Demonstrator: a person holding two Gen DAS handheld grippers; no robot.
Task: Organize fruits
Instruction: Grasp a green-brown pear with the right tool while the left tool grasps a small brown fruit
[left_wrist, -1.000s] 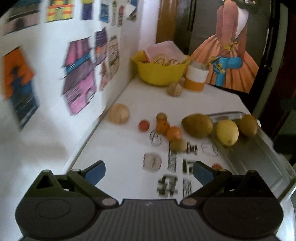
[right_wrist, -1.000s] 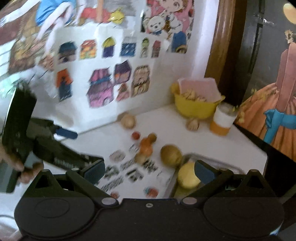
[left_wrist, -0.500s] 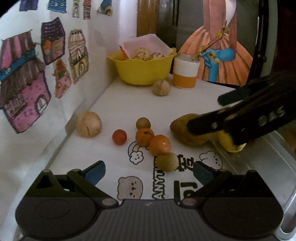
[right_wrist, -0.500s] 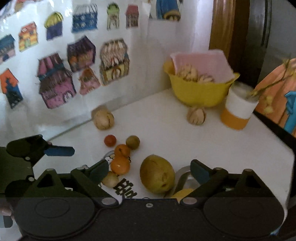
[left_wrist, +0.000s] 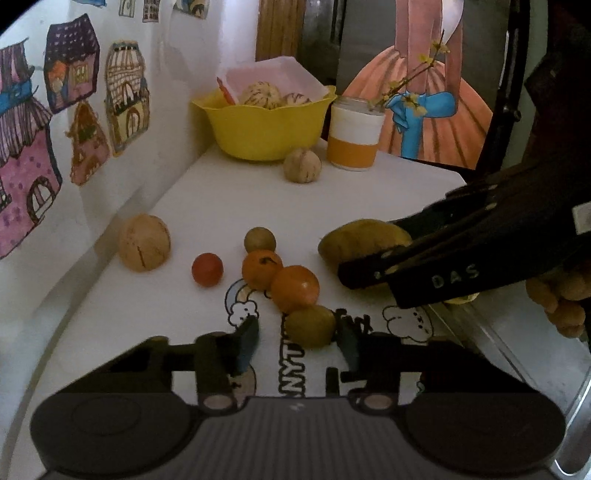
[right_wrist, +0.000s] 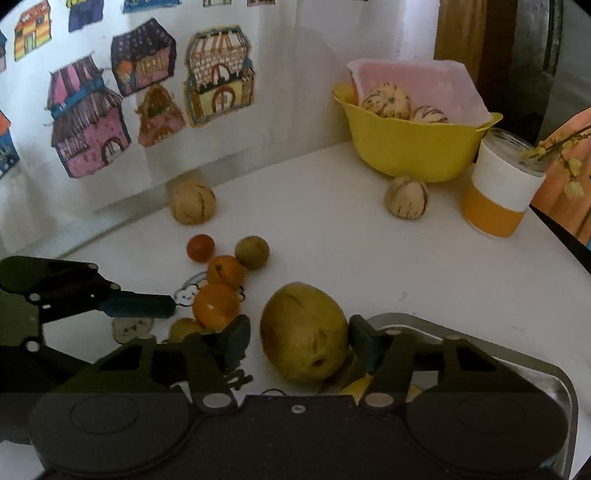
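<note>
Writing: the right tool's arm carries raised letters "DAS" in the left wrist view. The printed sheet on the table (left_wrist: 369, 192) shows "NYT" beside the left tool, the rest cut off by the tool body; cartoon cloud and bear faces around it.

Left tool (left_wrist: 297, 341): jaws partly closed in, flanking a small yellow-green fruit (left_wrist: 310, 325). The right pad looks to touch it; a gap shows at the left pad. Grip not confirmed.

Right tool (right_wrist: 299, 341): jaws set either side of a large yellow-brown pear-like fruit (right_wrist: 303, 332) that lies on the table at the rim of a metal tray (right_wrist: 554, 376). Whether the pads press it, cannot tell.

Hidden or unclear: a yellow fruit in the tray, mostly covered by the right tool in both views. A person's fingers (left_wrist: 561, 299) at the right edge, partly cut off.

Around: two orange fruits (left_wrist: 295, 288) touching each other, a small red fruit (left_wrist: 207, 269), a small olive-brown round fruit (left_wrist: 259, 240), a striped tan melon (left_wrist: 144, 243) near the wall, another (left_wrist: 302, 165) in front of a yellow bowl (left_wrist: 264, 129) that holds more on pink paper. White-and-orange cup (left_wrist: 355, 138) beside the bowl. House drawings on the wall.
</note>
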